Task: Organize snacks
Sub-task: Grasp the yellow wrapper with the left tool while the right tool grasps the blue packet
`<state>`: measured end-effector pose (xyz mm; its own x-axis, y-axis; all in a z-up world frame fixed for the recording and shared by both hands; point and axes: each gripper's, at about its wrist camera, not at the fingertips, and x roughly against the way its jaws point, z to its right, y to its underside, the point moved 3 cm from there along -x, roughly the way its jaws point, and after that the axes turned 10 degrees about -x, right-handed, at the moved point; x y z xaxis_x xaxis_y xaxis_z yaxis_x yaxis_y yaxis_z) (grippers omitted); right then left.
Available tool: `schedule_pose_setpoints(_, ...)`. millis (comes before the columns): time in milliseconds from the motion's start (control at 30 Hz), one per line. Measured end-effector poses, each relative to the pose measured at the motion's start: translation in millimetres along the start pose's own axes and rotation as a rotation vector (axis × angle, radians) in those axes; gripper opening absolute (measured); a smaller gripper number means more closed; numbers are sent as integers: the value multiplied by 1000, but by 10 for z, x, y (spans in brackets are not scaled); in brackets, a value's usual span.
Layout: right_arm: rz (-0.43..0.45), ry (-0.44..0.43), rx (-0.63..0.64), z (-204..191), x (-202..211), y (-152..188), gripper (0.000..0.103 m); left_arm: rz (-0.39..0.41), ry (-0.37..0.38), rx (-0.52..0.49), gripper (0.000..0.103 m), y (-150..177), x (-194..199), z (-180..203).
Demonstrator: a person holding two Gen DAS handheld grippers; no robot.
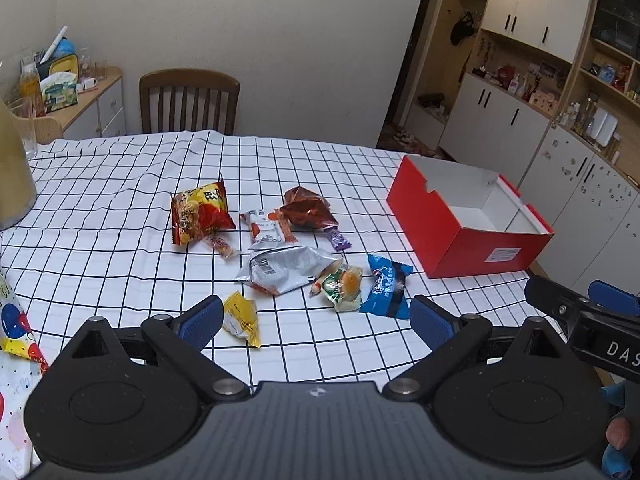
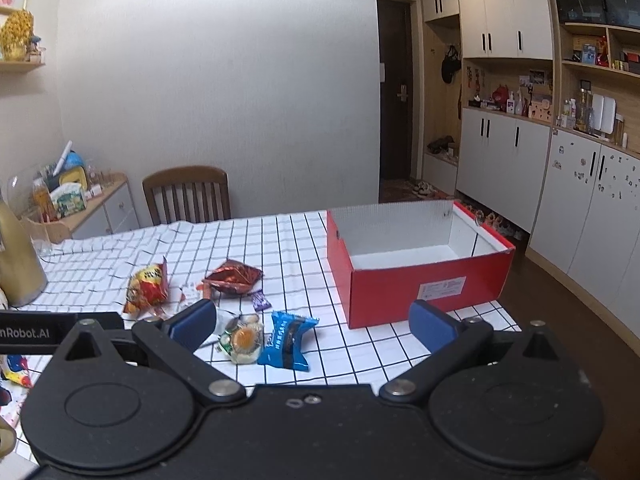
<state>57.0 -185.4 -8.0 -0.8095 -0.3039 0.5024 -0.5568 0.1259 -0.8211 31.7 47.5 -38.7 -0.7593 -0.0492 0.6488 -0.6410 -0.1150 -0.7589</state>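
Left wrist view shows our left gripper spread wide and empty above the snack packets, the blue packet just ahead of its right finger, the red box farther ahead to the right. We judge these packets light, crinkly and slippery, best pinched by a crimped end seam. Our right gripper likewise gapes, holding nothing.

Both wrist views look forward over the table, sharing the snacks
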Motion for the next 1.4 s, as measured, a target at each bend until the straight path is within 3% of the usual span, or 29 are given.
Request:
schedule_pose_setpoints(200,-28,-18,0,7,-249,-12,103,-34,-56,-3,100,-6,-195,-49)
schedule_pose_setpoints(633,-205,-58,53,-64,-1117,109,101,-193,-150,87,100,261,-789,-378)
schedule_pose_setpoints(1100,-356,-6,102,-93,-2081,260,80,-269,-202,143,99,263,-1389,-565)
schedule_pose_setpoints(1300,-424,35,88,-54,-2317,308,69,-293,-211,172,92,270,-1539,-604)
schedule_pose_setpoints(1400,-436,40,81,-48,-2377,314,66,-308,-207,181,81,266,-1603,-622)
